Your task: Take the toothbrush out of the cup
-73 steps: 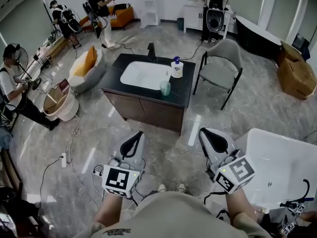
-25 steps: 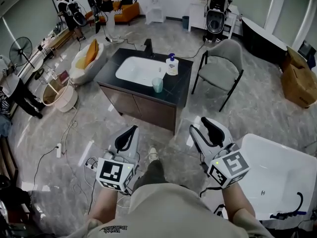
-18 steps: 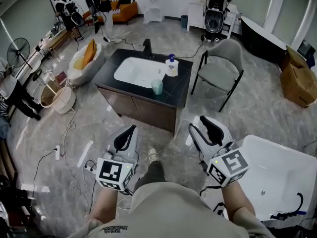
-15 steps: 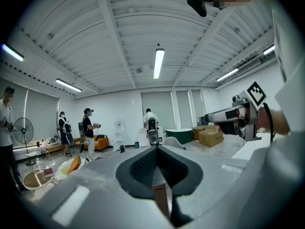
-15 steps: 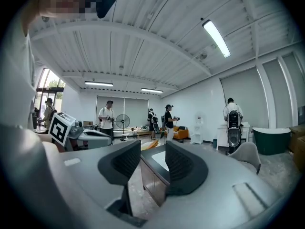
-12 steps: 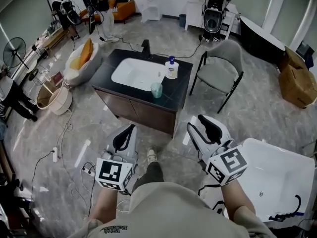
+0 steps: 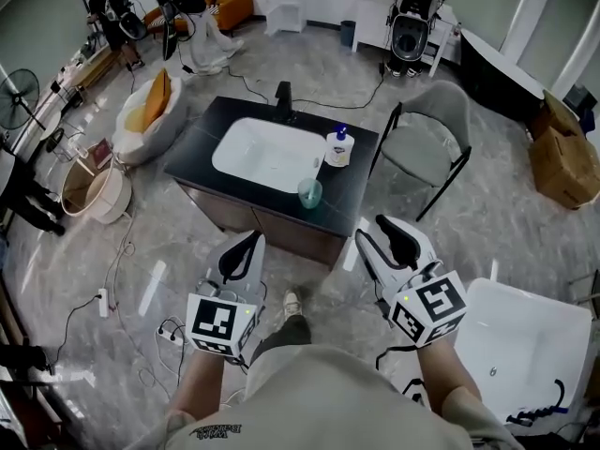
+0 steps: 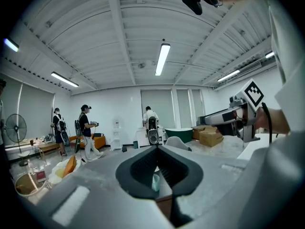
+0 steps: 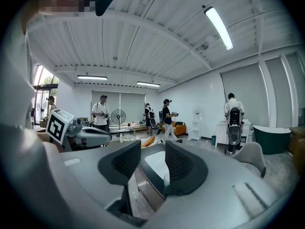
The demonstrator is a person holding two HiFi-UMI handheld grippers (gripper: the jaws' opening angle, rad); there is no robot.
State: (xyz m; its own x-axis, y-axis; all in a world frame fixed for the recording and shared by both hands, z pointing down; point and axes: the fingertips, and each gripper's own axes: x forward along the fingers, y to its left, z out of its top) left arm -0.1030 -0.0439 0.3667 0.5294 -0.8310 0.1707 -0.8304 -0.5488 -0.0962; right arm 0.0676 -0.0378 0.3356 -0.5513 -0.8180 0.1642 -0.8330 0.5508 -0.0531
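A person stands on the grey floor, well back from a black counter (image 7: 199, 151) with a white sink (image 7: 267, 156) in it. They hold one pair of tongs in each hand, low in front of their body, both pointing at the counter.

The left tongs (image 7: 246, 248) are closed. The two black tips touch, and a small gap shows lower down between the pads. Nothing is in that gap. Looking along them, the cup shows far off through it.

The right tongs (image 7: 387, 244) are open a little. There is clear space between the two pads, and they hold nothing. The near side of the counter shows between them, far away.

The green cup (image 7: 310, 193) stands on the counter near its front edge, just right of the sink. It is well away from both tongs. The toothbrush is too small to make out from here.

A soap bottle (image 7: 337, 148) stands behind the cup, and a black tap (image 7: 283, 97) is at the back of the sink. A grey chair (image 7: 427, 131) stands to the right of the counter.
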